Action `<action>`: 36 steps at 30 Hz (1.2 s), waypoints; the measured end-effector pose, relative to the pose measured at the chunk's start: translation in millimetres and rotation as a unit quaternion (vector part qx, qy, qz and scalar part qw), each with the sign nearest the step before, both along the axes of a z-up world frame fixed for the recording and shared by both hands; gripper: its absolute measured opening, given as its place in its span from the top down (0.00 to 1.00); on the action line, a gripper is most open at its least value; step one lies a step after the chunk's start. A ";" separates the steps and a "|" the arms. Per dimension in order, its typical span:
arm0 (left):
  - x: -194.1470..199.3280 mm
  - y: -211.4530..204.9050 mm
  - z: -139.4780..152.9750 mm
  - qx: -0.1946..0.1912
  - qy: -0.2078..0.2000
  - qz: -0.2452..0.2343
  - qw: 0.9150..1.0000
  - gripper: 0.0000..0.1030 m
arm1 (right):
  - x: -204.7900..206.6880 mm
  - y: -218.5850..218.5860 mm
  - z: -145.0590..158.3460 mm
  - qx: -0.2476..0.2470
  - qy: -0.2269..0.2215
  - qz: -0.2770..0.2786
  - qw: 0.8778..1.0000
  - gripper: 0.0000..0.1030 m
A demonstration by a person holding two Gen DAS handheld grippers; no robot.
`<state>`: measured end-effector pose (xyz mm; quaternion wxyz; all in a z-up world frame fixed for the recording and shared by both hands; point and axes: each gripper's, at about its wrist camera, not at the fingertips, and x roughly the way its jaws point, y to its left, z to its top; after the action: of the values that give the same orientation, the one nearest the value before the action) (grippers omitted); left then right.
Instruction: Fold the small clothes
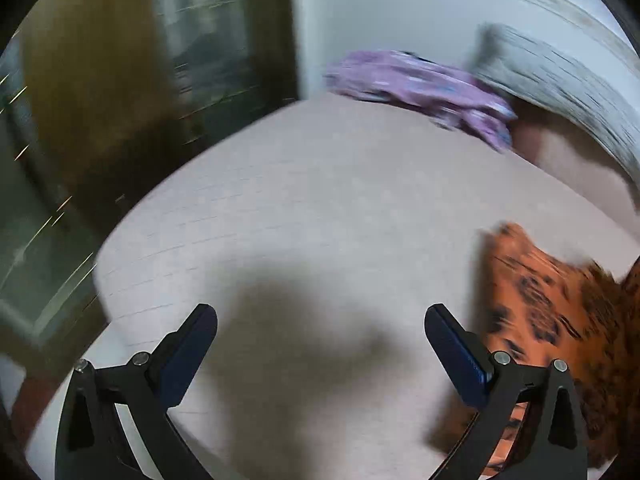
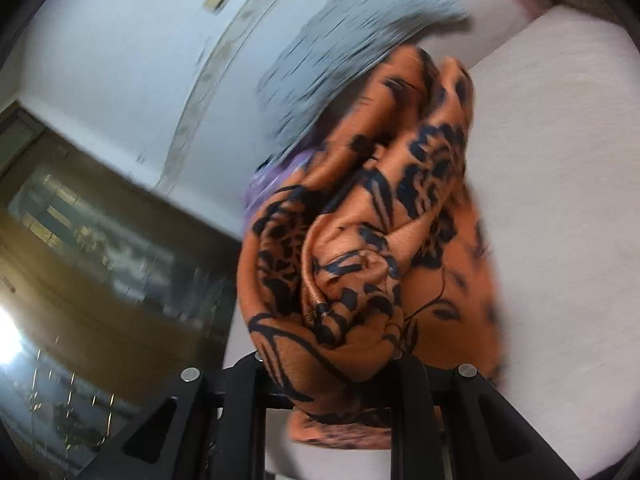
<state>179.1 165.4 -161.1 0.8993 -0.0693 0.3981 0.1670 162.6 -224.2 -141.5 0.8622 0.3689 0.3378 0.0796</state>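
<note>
An orange cloth with a black flower print (image 2: 360,240) bunches up in front of the right wrist camera, lifted off the pale bed surface (image 2: 560,200). My right gripper (image 2: 328,364) is shut on it, its fingertips buried in the folds. In the left wrist view the same orange cloth (image 1: 560,320) hangs at the right edge, beside my left gripper (image 1: 320,344), which stands open and bare above the bed (image 1: 320,208). A purple garment (image 1: 420,88) lies crumpled at the bed's far side.
A grey patterned pillow (image 1: 560,92) leans against the white wall (image 1: 380,12) behind the purple garment; the same pillow (image 2: 340,48) shows behind the orange cloth. Dark wooden furniture with glass (image 1: 140,60) stands left of the bed, whose edge curves near it.
</note>
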 end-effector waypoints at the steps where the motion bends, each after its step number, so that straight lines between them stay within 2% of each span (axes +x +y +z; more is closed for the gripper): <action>1: -0.8 8.5 -2.4 -0.003 0.000 0.011 1.000 0.00 | 8.1 17.0 -4.1 0.003 0.003 0.014 1.000 0.79; 5: -6.3 42.6 -11.1 -0.004 0.008 0.051 0.999 0.00 | 29.2 84.1 -40.6 0.019 0.039 0.068 0.997 0.80; 7: -10.0 50.9 -15.9 -0.003 0.012 0.057 0.998 0.00 | 35.4 115.4 -74.3 0.025 0.082 0.093 0.992 0.79; 10: -14.0 57.9 -18.7 -0.009 0.012 0.057 0.998 0.00 | 37.1 141.2 -121.3 0.038 0.139 0.132 0.981 0.74; 11: -15.5 58.5 -17.5 -0.014 0.008 0.054 0.998 0.00 | 35.1 142.4 -125.6 0.036 0.135 0.139 0.980 0.73; 12: -16.4 56.1 -15.3 -0.023 0.001 0.046 0.999 0.00 | 31.5 141.0 -124.8 0.034 0.124 0.145 0.981 0.72; 13: -16.9 52.1 -10.8 -0.030 -0.009 0.036 0.999 0.00 | 27.3 136.8 -119.7 0.035 0.116 0.156 0.980 0.66; 14: -17.1 48.4 -7.1 -0.035 -0.017 0.027 0.999 0.00 | 22.4 128.8 -116.4 0.041 0.116 0.169 0.978 0.48; 16: -18.1 30.3 4.0 -0.043 -0.051 -0.013 0.998 0.00 | 12.1 116.7 -102.7 0.068 0.109 0.201 0.971 0.26; 20: -27.7 -6.0 22.0 -0.038 -0.109 -0.090 0.989 0.00 | -16.8 73.4 -67.6 0.035 0.043 0.167 0.984 0.26; 21: -30.4 -15.6 24.2 -0.037 -0.118 -0.109 0.986 0.00 | -22.2 60.1 -61.5 0.016 0.033 0.152 0.988 0.27; 22: -30.9 -28.1 23.0 -0.035 -0.119 -0.136 0.983 0.00 | -25.2 48.7 -58.6 -0.004 0.034 0.139 0.990 0.33; 23: -29.0 -32.4 21.2 -0.035 -0.111 -0.150 0.982 0.00 | -25.8 40.1 -59.2 -0.016 0.038 0.129 0.991 0.44; 24: -23.1 -42.7 12.8 -0.032 -0.085 -0.168 0.982 0.00 | -22.1 33.1 -63.1 -0.019 0.049 0.124 0.991 0.51; 25: -17.2 -46.7 6.4 -0.029 -0.066 -0.176 0.982 0.00 | -18.8 32.9 -76.1 -0.014 0.078 0.126 0.989 0.62; 26: -5.5 -54.7 -11.6 -0.015 -0.014 -0.182 0.983 0.00 | -15.2 31.7 -92.0 -0.015 0.110 0.128 0.986 0.71; 27: 1.3 -57.7 -23.6 -0.002 0.020 -0.180 0.984 0.00 | -11.4 28.3 -106.9 -0.017 0.138 0.130 0.982 0.76; 28: 9.3 -59.9 -40.7 0.013 0.064 -0.174 0.983 0.00 | -13.4 23.5 -122.4 -0.014 0.161 0.130 0.978 0.95; 29: 14.0 -56.5 -52.9 0.007 0.089 -0.165 0.982 0.00 | -14.4 20.2 -126.3 -0.012 0.162 0.126 0.979 0.99; 31: 14.8 -43.7 -49.7 -0.049 0.076 -0.157 0.983 0.00 | -10.9 19.6 -125.3 0.000 0.164 0.130 0.978 1.00; 33: 16.8 -42.6 -49.6 -0.052 0.076 -0.163 0.982 0.00 | -2.8 22.4 -112.9 -0.017 0.163 0.136 0.977 0.99; 36: 16.7 -43.1 -43.3 -0.059 0.057 -0.167 0.983 0.00 | 13.1 21.9 -90.6 -0.033 0.123 0.136 0.982 0.93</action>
<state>195.8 122.3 -204.4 0.8846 -0.0446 0.4642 -0.0056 175.7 -202.2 -232.2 0.8070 0.2975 0.4908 0.1393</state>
